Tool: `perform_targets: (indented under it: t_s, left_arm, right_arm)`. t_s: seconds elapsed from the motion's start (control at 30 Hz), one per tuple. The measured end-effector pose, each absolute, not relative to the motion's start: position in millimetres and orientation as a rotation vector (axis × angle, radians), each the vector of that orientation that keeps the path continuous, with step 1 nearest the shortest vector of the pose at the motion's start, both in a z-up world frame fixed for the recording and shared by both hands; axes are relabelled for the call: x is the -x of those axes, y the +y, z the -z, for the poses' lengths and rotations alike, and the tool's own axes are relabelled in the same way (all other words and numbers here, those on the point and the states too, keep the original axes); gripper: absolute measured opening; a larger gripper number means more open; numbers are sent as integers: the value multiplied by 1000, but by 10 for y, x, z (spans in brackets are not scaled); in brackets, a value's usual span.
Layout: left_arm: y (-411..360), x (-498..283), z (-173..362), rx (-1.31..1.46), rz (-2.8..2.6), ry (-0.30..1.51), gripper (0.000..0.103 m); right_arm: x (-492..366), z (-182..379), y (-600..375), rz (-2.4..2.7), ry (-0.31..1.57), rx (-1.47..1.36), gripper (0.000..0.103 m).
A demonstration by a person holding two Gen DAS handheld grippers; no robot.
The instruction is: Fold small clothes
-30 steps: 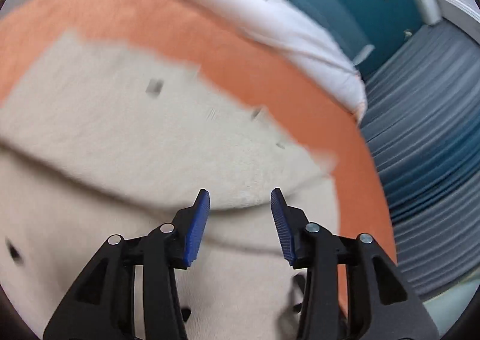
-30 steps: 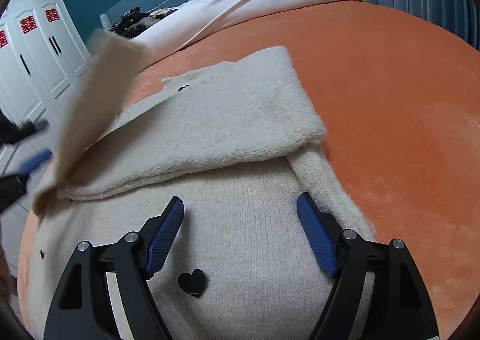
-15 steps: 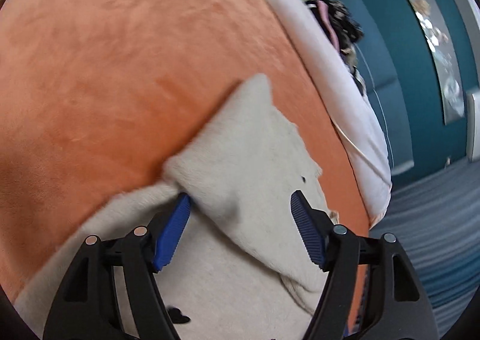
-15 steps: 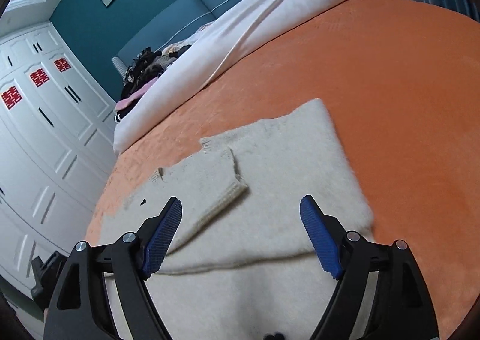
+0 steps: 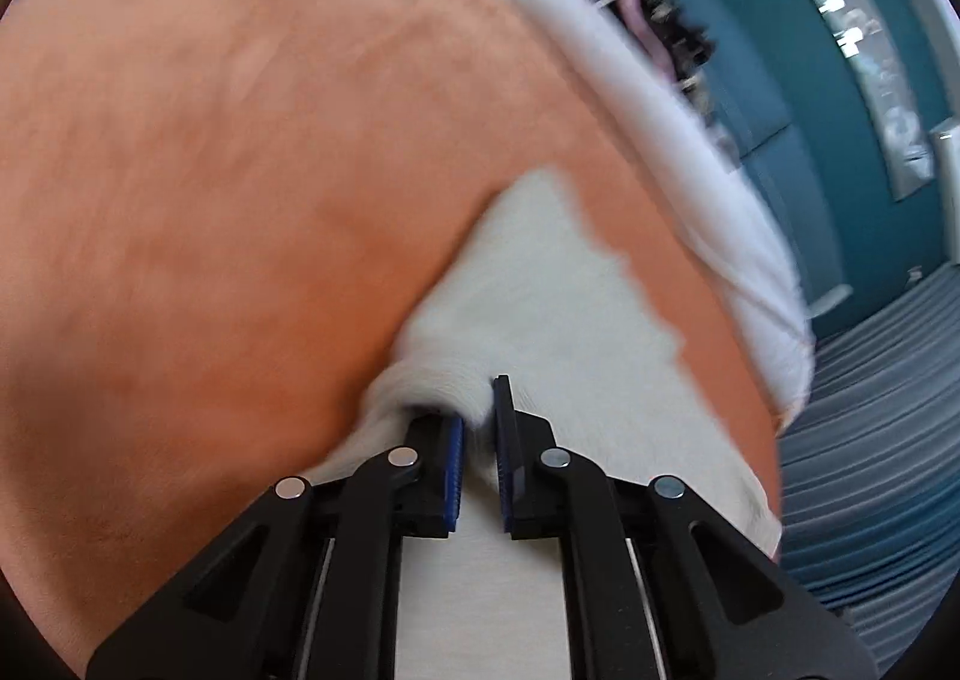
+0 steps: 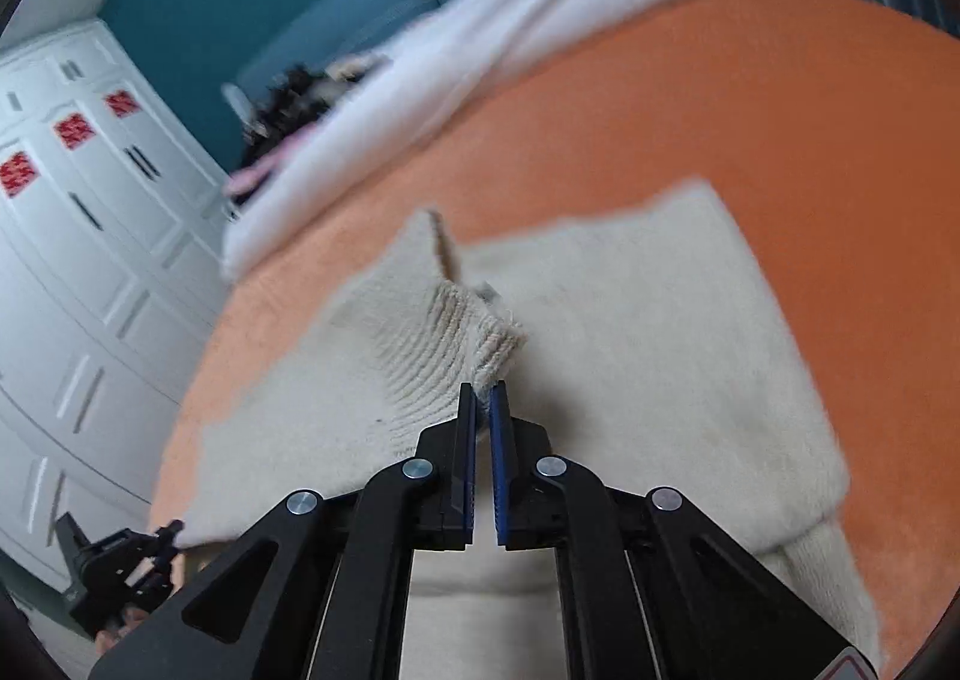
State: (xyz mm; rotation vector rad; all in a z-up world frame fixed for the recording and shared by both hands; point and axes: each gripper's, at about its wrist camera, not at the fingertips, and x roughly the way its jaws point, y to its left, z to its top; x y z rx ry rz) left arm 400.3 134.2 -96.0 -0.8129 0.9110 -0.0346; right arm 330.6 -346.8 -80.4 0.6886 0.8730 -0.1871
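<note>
At lower centre of each view, the left gripper point(image 5: 478, 419) and right gripper point(image 6: 483, 401) each clamp the cream fuzzy knit sweater point(image 6: 630, 332) on the orange plush bedspread point(image 6: 750, 98).

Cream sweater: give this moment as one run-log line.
left tool: shut on cream sweater fold | right tool: shut on ribbed cuff | surface: orange blanket
</note>
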Motion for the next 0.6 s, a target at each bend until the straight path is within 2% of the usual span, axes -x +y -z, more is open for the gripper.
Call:
perform_targets:
  t_s: [0.03,0.17,0.23,0.3,0.43,0.6]
  left_arm:
    - [1355,-3950,1041,827,56,877,7]
    - [1293,-3818,1006,743,67,818,8]
    - [1305,-3815,1028,747,75,796,8]
    - [1284,-3790,1031,726,78,762,8]
    - [1276,-3756,1032,731,86,730,8]
    - [1290,-3739,1059,740,105,699,8]
  right_arm:
    - [-3208,799,-3481,165,808,-712,2]
    - [-3145,496,-3422,223,790,-689,5]
    - [-3035,277,-3300,258,703,-633,14]
    - [-3133,78,-3119,191,664,-601,15]
    - [-3809,-59,-2288,-144,770,-493,15]
    - [-4763,245,-1079,-406,960,-305,7]
